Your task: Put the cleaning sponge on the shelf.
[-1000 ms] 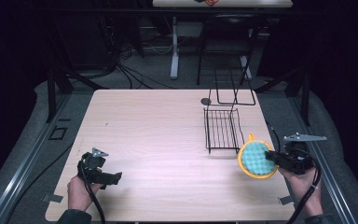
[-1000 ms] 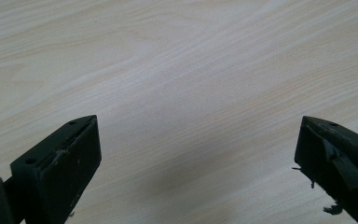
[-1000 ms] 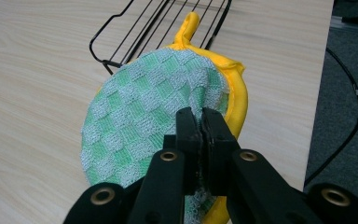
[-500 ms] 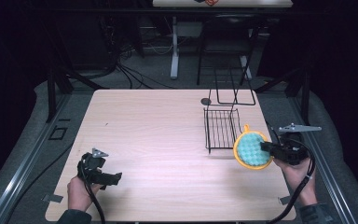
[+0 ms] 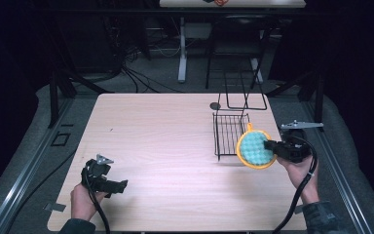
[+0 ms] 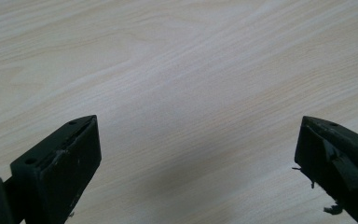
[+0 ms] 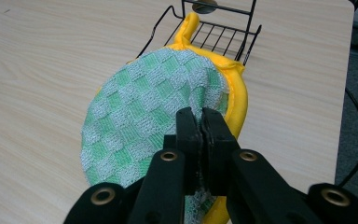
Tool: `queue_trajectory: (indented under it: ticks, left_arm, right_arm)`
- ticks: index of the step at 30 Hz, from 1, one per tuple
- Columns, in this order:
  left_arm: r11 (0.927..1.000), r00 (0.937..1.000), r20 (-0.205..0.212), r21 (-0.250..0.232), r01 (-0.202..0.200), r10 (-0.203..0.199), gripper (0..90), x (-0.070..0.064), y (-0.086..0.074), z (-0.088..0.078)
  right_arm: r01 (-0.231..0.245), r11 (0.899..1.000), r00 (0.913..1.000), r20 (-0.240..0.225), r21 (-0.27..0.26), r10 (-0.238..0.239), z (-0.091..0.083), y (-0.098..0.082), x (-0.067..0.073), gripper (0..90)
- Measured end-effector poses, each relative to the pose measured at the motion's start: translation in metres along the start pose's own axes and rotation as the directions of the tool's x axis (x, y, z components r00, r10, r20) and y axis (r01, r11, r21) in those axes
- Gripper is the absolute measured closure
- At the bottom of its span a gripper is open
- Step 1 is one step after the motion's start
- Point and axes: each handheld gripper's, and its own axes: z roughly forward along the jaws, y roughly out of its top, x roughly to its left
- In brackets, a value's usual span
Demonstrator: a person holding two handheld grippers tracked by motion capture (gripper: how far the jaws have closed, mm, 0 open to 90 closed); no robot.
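A round scrubbing pad [image 5: 254, 148] with a green checked face and a yellow rim and loop is held in the air at the right of the table. My right gripper [image 5: 272, 146] is shut on its edge; in the right gripper view the two jaws pinch the pad [image 7: 154, 112] near its lower rim. A black wire rack [image 5: 230, 133] stands just left of the pad and behind it [image 7: 214, 32]. My left gripper [image 5: 108, 184] rests low at the table's front left, open, with bare wood between its fingers [image 6: 70, 158].
The light wooden table [image 5: 165, 136] has a small dark disc [image 5: 215, 106] near its far edge, beside the rack's tall wire frame [image 5: 246, 95]. Cables trail from both grippers off the front edge. Dark floor and table legs lie beyond.
My right gripper has carried the pad away from the front edge and a little leftward, close to the rack's right side. The left gripper has stayed put.
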Motion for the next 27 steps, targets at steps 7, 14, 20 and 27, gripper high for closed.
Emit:
queue_trajectory:
  ticks: [7, 14, 20, 27]
  left_arm:
    - [1.0000, 1.0000, 0.000, -0.002, 0.001, -0.001, 0.5, 0.000, 0.000, 0.000]
    - [1.0000, 1.0000, -0.004, -0.003, 0.005, -0.005, 0.4, 0.001, 0.000, 0.000]
    - [1.0000, 1.0000, -0.003, 0.000, -0.002, 0.002, 0.4, 0.000, 0.000, 0.000]
    - [1.0000, 1.0000, -0.001, -0.001, -0.002, 0.002, 0.4, 0.001, 0.000, 0.000]
  right_arm:
    - [-0.003, 1.000, 1.0000, 0.005, -0.008, 0.003, 0.007, 0.006, 0.003, 87.3]
    - [-0.001, 1.000, 0.9999, 0.014, -0.029, 0.001, 0.012, 0.009, 0.005, 87.3]
    - [-0.007, 0.999, 0.9998, 0.016, -0.045, 0.007, 0.020, 0.013, 0.007, 87.3]
    - [-0.004, 0.997, 0.9995, 0.031, -0.073, 0.007, 0.030, 0.020, 0.012, 87.3]
